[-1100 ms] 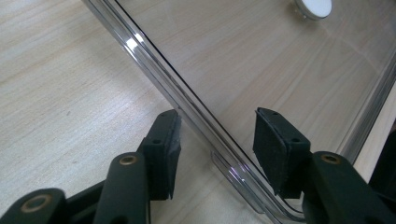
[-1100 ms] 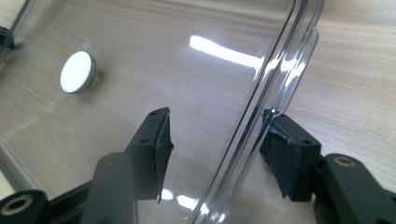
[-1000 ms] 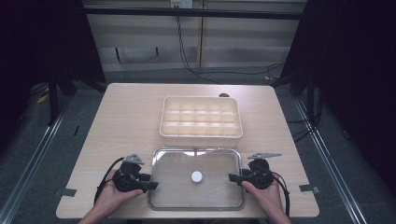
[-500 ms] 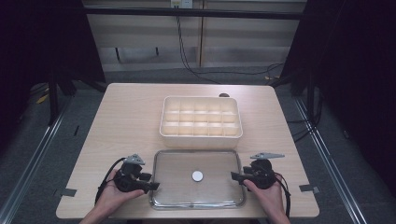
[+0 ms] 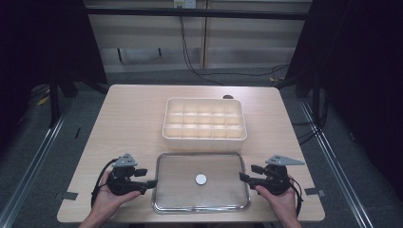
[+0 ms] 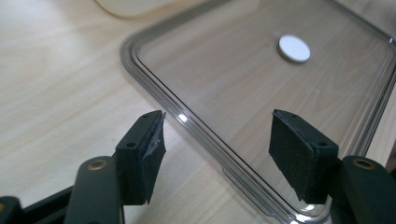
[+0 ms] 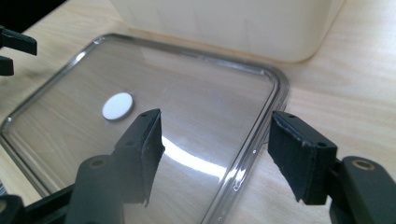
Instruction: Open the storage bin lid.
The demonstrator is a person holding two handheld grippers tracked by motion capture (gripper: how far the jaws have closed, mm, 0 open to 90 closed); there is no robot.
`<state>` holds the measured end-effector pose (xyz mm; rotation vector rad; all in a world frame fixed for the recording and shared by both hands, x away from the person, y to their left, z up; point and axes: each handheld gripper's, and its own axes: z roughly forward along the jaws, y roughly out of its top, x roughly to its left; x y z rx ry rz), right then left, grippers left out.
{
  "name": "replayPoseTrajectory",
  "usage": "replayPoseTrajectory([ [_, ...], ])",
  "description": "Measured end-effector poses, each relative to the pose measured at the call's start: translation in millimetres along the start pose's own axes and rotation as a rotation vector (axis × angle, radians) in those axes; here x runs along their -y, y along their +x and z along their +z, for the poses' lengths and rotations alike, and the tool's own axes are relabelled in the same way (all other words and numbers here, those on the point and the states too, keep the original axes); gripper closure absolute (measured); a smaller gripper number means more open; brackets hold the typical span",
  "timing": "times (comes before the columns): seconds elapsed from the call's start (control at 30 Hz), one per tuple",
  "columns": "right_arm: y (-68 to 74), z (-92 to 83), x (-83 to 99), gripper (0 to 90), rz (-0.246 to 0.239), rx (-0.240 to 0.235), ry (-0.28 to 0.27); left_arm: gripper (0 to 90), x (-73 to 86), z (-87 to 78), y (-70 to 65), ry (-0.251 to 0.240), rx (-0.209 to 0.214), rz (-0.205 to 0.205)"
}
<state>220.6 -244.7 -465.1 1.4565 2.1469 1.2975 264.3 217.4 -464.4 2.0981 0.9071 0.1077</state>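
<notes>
Clear lid (image 5: 201,187) is lying flat on table (image 5: 128,118), just in front of compartment box (image 5: 204,118); left gripper (image 5: 148,184) and right gripper (image 5: 242,177), jaws spread and empty, are straddling its short edges: likely advice is closing both on rim evenly, lifting level.

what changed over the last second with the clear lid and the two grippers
Little moved. The clear lid slid slightly toward the person, opening a thin gap from the compartment box. The left gripper and right gripper are open, jaws straddling the lid's side edges, unclamped. The box and white disc on the lid kept their places.
</notes>
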Motion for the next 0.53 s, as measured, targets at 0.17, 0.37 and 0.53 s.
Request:
replayPoseTrajectory([
  [0.17,1.5,-21.4,-1.8,33.3,-0.006,0.011,-0.094,31.7,3.6,-18.3,2.3,-0.071,-0.049,0.0],
  [0.37,-0.9,-41.5,-1.4,28.5,-0.019,0.035,-0.171,32.7,12.1,-30.1,0.6,-0.126,-0.089,-0.01],
  [0.53,-6.0,-44.3,1.1,24.6,-0.03,0.071,-0.178,29.8,11.6,-29.9,1.3,-0.127,-0.106,-0.008],
])
